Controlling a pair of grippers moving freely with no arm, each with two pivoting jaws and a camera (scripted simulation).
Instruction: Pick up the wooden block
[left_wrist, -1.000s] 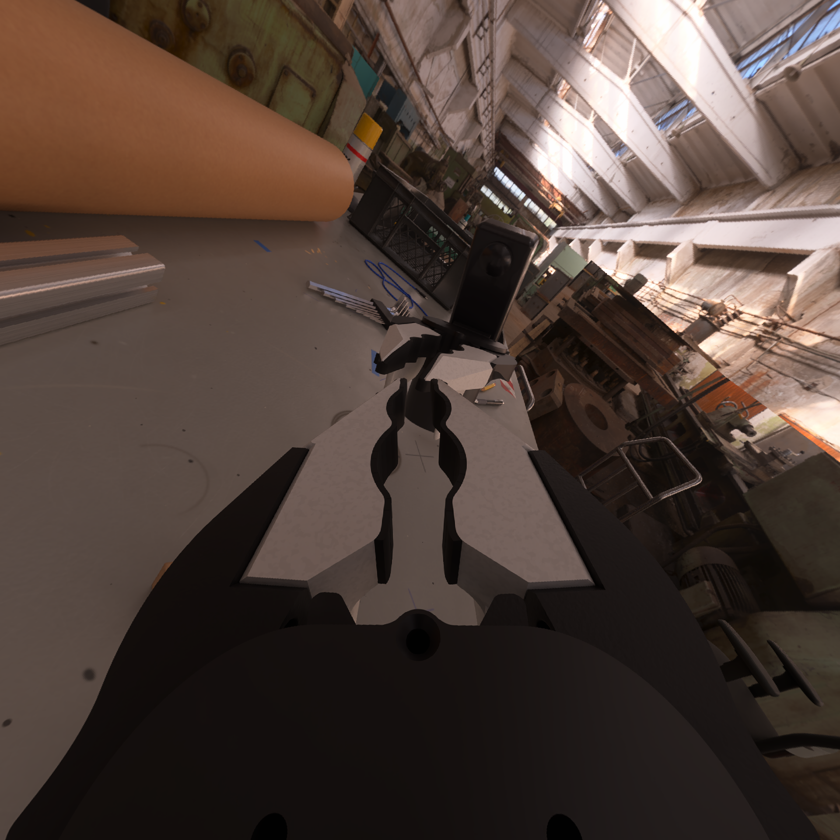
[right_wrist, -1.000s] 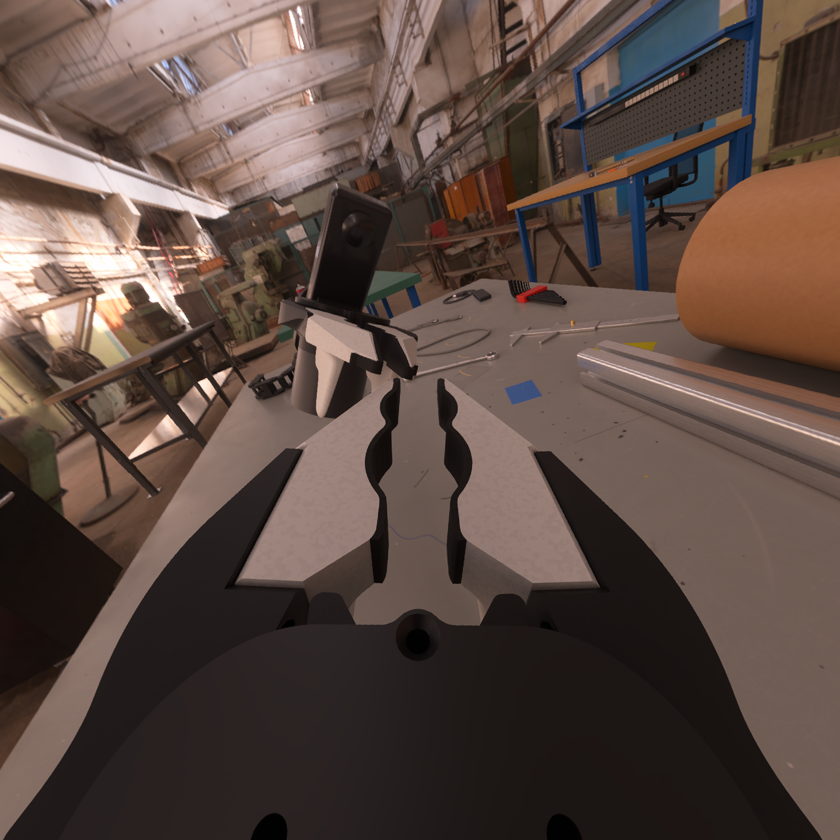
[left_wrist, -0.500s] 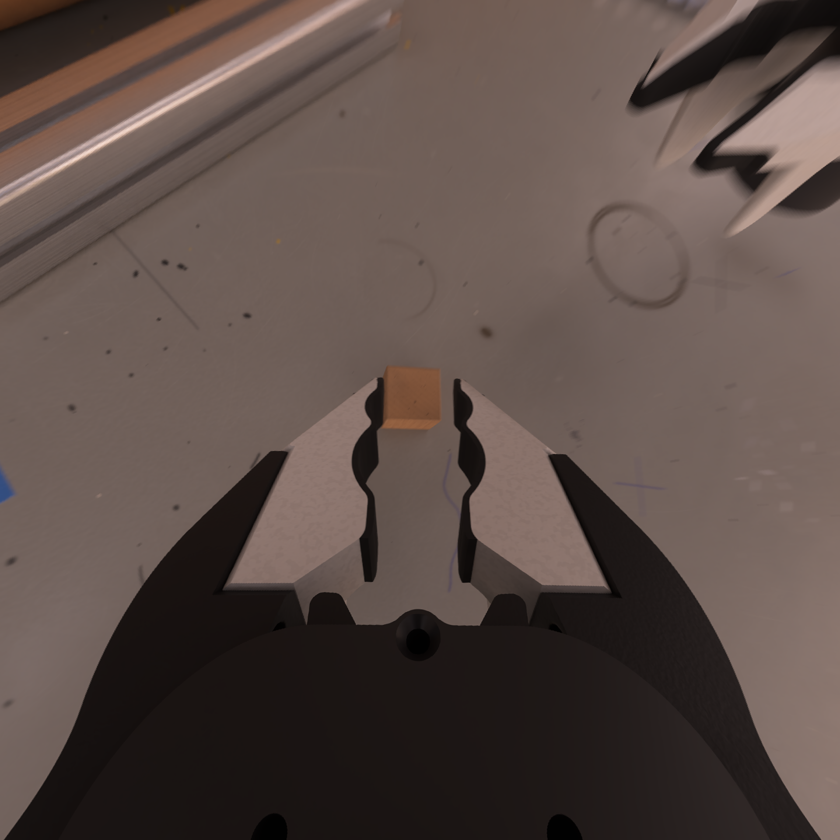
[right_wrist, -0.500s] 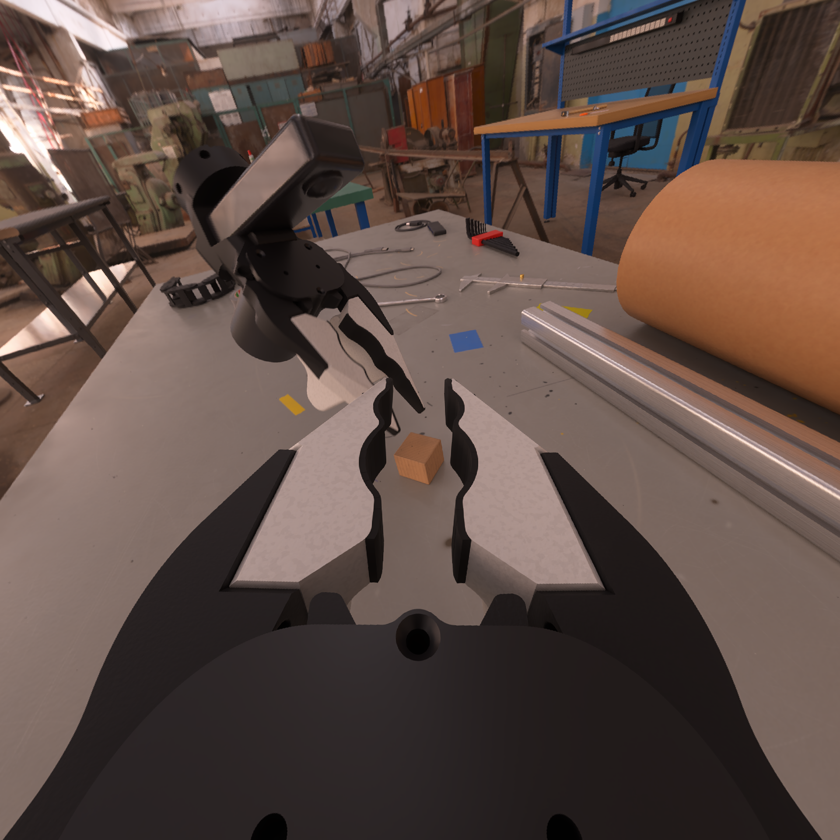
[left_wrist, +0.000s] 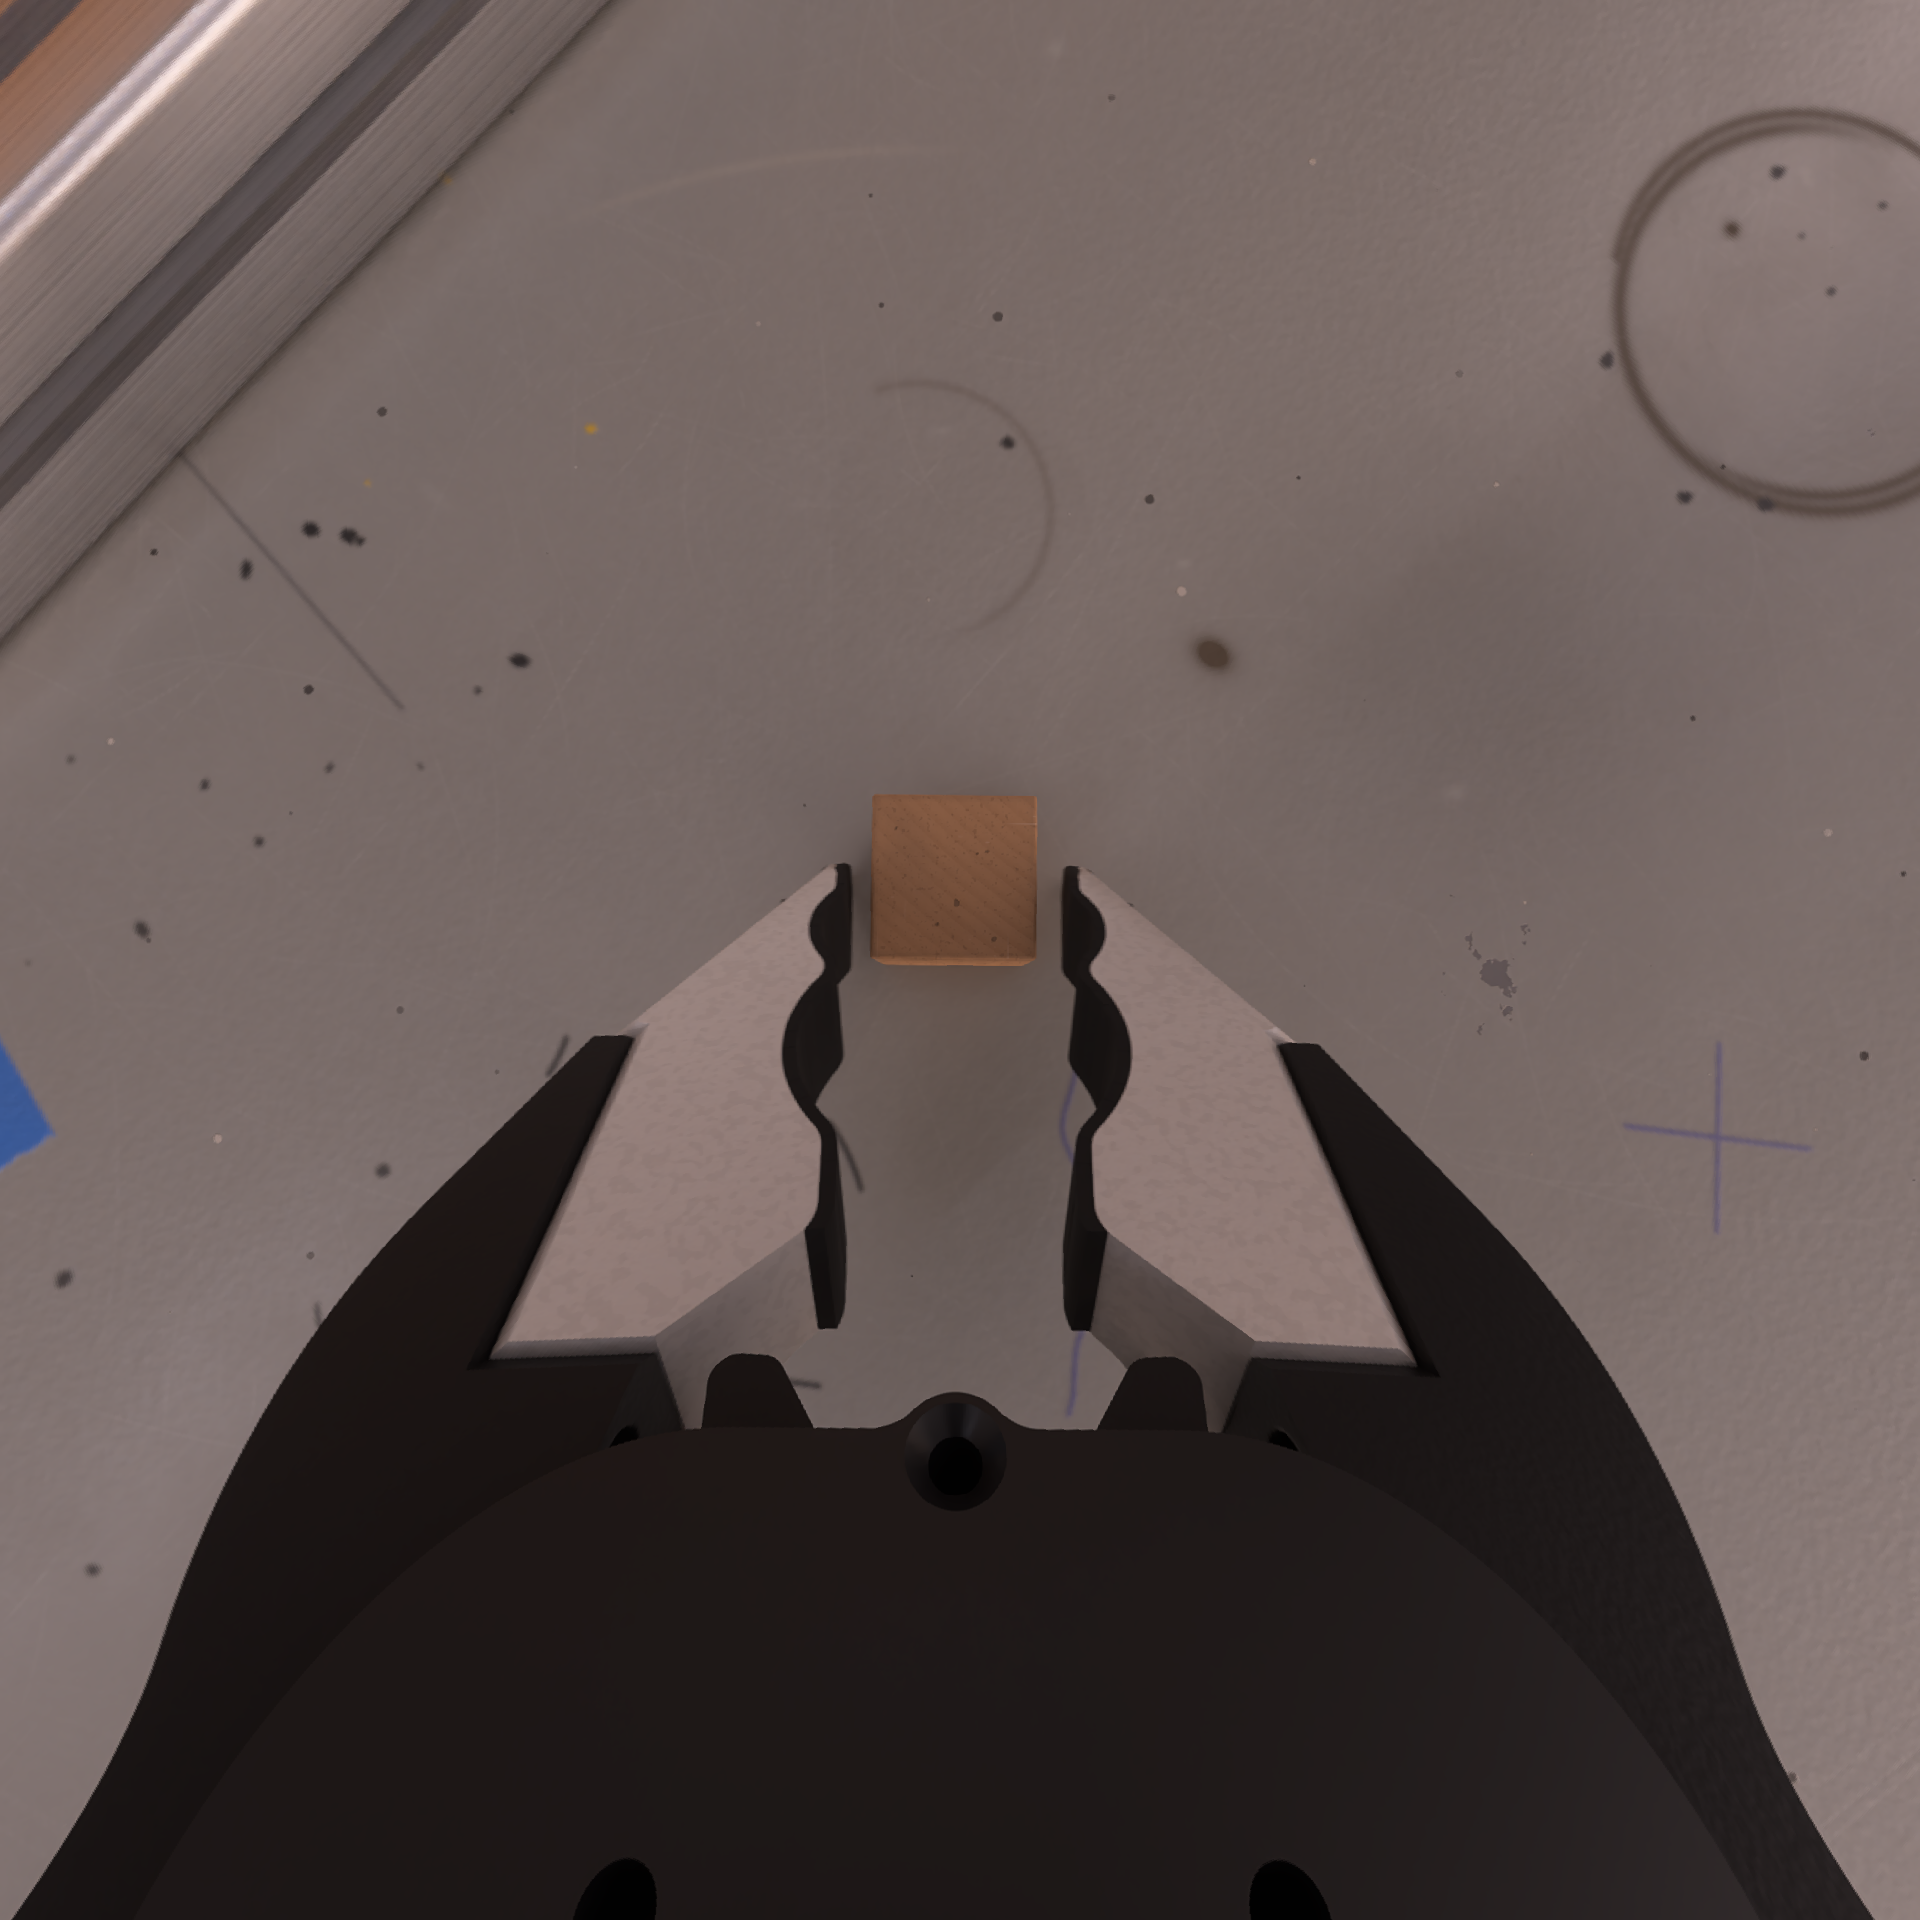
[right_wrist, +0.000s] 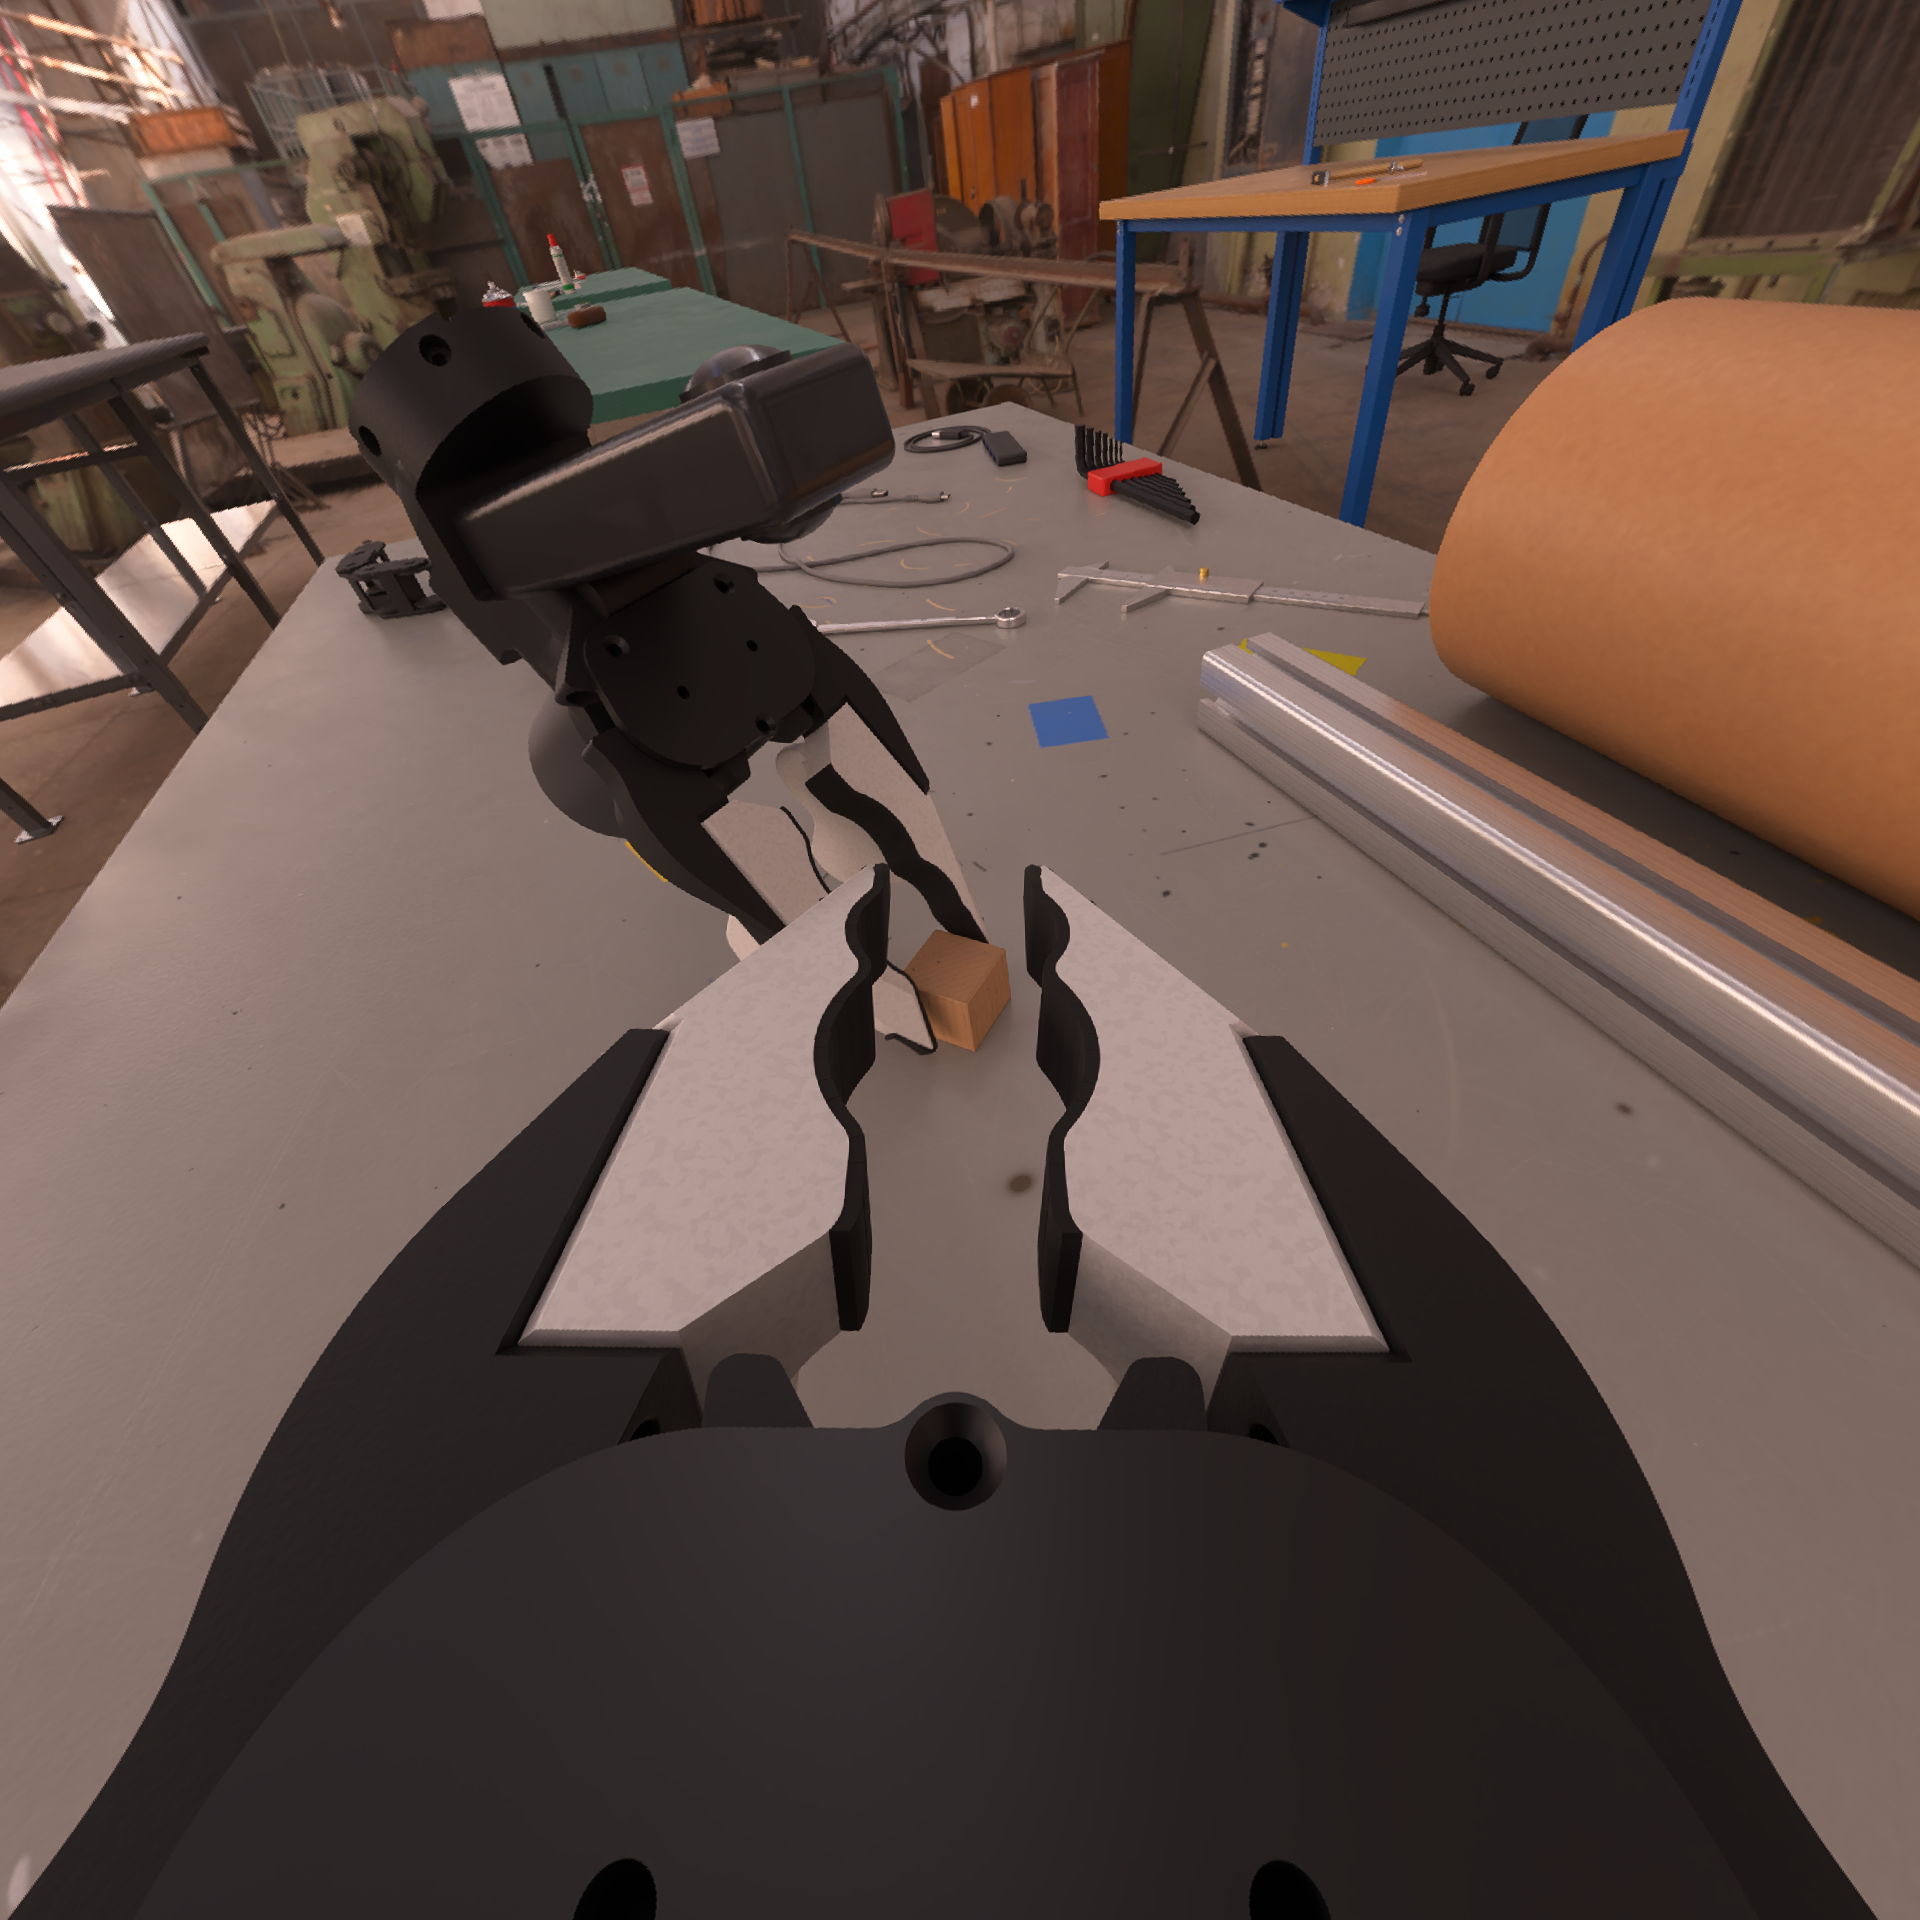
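Observation:
The wooden block (left_wrist: 954, 881) is a small tan cube on the grey table (left_wrist: 1351, 727). My left gripper (left_wrist: 955, 875) points straight down at it and is open, with one fingertip on each side of the block and a small gap on both sides. In the right wrist view the left gripper (right_wrist: 948, 992) leans down over the block (right_wrist: 971, 1003), its fingers straddling it. My right gripper (right_wrist: 956, 878) is open and empty, low over the table, with the block just beyond its fingertips.
A long aluminium profile (right_wrist: 1558, 883) and a big brown paper roll (right_wrist: 1714, 582) lie to the right; the profile also shows in the left wrist view (left_wrist: 156, 239). A blue tape square (right_wrist: 1068, 720), wrench (right_wrist: 925, 623), caliper (right_wrist: 1236, 592), cable (right_wrist: 894, 561) and hex keys (right_wrist: 1132, 483) lie farther back.
My left gripper tipped from looking across the table to looking straight down, then came lower so its fingertips flank the block. My right gripper tilted down and moved closer to the block.

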